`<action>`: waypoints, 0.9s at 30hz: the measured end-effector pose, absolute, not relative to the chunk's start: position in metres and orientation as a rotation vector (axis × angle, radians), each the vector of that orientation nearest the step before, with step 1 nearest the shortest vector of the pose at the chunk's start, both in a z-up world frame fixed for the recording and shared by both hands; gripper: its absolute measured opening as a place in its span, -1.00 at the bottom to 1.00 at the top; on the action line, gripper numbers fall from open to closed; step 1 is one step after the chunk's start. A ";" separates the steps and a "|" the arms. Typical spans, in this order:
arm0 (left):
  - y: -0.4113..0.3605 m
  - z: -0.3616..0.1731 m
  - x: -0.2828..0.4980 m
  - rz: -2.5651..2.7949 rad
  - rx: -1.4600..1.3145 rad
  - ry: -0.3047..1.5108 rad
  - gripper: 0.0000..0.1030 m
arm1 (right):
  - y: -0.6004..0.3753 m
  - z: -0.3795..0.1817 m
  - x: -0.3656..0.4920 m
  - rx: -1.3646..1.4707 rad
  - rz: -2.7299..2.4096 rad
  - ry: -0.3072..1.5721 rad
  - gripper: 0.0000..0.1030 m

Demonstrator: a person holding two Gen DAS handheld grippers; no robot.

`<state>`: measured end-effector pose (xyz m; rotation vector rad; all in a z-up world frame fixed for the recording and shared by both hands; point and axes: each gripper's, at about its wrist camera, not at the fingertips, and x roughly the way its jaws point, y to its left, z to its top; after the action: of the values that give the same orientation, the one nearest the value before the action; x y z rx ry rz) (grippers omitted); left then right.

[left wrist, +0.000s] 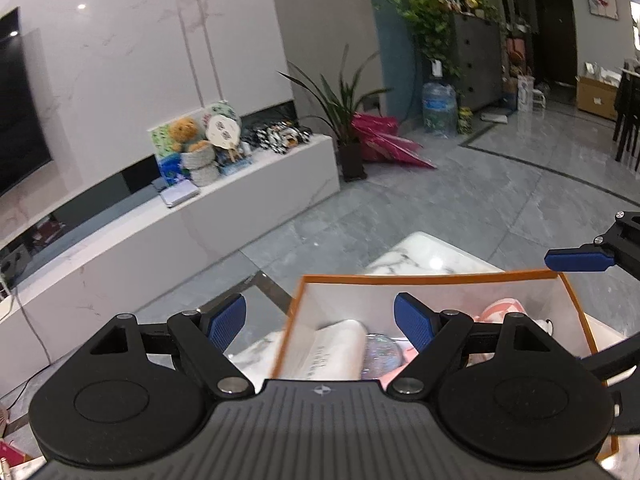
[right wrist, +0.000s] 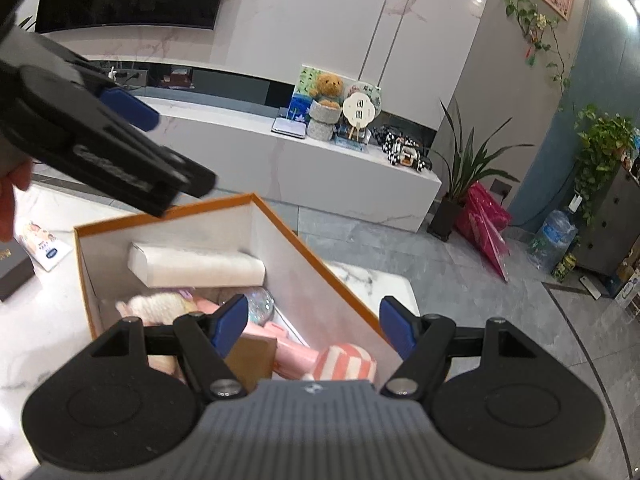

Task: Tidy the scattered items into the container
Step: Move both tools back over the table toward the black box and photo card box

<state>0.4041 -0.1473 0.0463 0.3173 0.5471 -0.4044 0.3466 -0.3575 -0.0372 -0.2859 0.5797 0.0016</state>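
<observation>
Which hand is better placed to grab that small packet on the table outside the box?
Probably left. The left gripper hangs on the packet's side of the box, jaws open and empty; the box lies between the right gripper and the packet.

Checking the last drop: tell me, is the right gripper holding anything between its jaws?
No, the right gripper has its jaws apart and empty above the orange-rimmed box.

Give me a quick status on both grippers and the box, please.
Left gripper open, empty. Right gripper open, empty, above the orange-rimmed box. Box holds white roll, striped pink item. Nothing in the way.
</observation>
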 end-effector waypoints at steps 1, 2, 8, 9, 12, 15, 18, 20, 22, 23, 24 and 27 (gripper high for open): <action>-0.141 0.051 0.402 -0.397 0.307 0.539 0.87 | -0.354 -0.034 0.346 -0.290 0.005 0.574 0.45; -0.135 0.055 0.400 -0.390 0.297 0.531 0.87 | -0.350 -0.030 0.345 -0.298 0.009 0.566 0.45; -0.097 0.075 0.383 -0.352 0.265 0.488 0.87 | -0.321 -0.012 0.342 -0.330 0.034 0.525 0.46; -0.091 0.078 0.379 -0.346 0.262 0.483 0.87 | -0.315 -0.010 0.341 -0.333 0.039 0.519 0.46; -0.071 0.085 0.370 -0.326 0.249 0.465 0.87 | -0.298 -0.005 0.341 -0.343 0.058 0.504 0.46; -0.052 0.091 0.363 -0.304 0.228 0.449 0.87 | -0.281 0.000 0.343 -0.346 0.080 0.489 0.47; -0.034 0.095 0.358 -0.279 0.211 0.434 0.87 | -0.264 0.004 0.346 -0.358 0.112 0.473 0.49; -0.022 0.096 0.354 -0.263 0.200 0.428 0.87 | -0.254 0.007 0.347 -0.368 0.129 0.465 0.51; -0.010 0.096 0.352 -0.250 0.188 0.427 0.87 | -0.244 0.008 0.350 -0.375 0.144 0.460 0.51; -0.005 0.095 0.351 -0.243 0.185 0.428 0.87 | -0.239 0.008 0.351 -0.378 0.152 0.458 0.52; 0.000 0.095 0.350 -0.237 0.184 0.429 0.87 | -0.235 0.008 0.353 -0.380 0.158 0.456 0.52; 0.015 0.093 0.347 -0.216 0.179 0.434 0.87 | -0.221 0.009 0.358 -0.383 0.179 0.451 0.52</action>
<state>0.3473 0.0146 0.0927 0.1789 0.4338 -0.2163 0.3582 -0.2213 0.0089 -0.3825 0.4508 0.1794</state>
